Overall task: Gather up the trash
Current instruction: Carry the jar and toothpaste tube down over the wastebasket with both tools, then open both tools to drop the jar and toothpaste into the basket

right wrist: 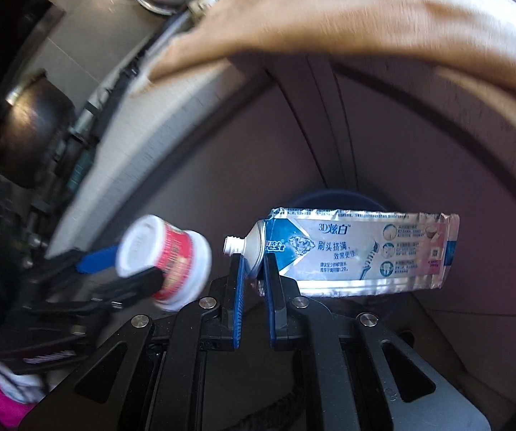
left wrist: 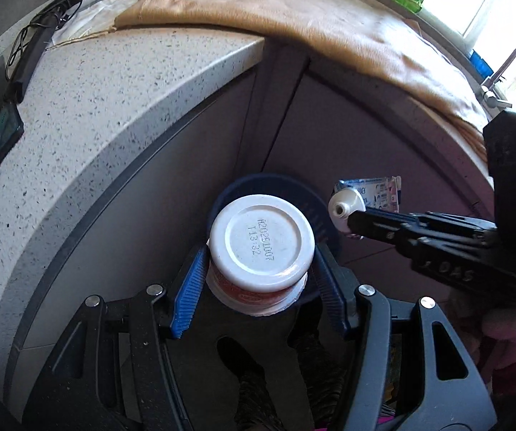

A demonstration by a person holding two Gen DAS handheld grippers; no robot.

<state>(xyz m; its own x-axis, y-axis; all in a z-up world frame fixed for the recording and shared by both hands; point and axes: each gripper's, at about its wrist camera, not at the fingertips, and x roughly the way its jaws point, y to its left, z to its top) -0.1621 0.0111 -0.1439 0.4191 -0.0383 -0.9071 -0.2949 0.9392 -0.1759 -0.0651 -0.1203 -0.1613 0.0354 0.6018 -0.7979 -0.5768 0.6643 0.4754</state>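
Below the speckled grey bench (left wrist: 89, 115) sits a round dark-blue bin (left wrist: 320, 215), frame centre. Left hand-held gripper (left wrist: 258, 273) pinches an upturned white-and-red plastic cup (left wrist: 261, 240). Right hand-held gripper (right wrist: 256, 265) clamps a flattened silver-blue toothpaste tube (right wrist: 358, 251).

The left gripper (left wrist: 259, 273) jaws clasp a white cup (left wrist: 260, 240) bottom-up above a blue bin (left wrist: 315, 197)

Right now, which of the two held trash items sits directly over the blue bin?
The white cup, base toward the camera, in the left gripper. The toothpaste tube in the right gripper hangs beside the blue bin.
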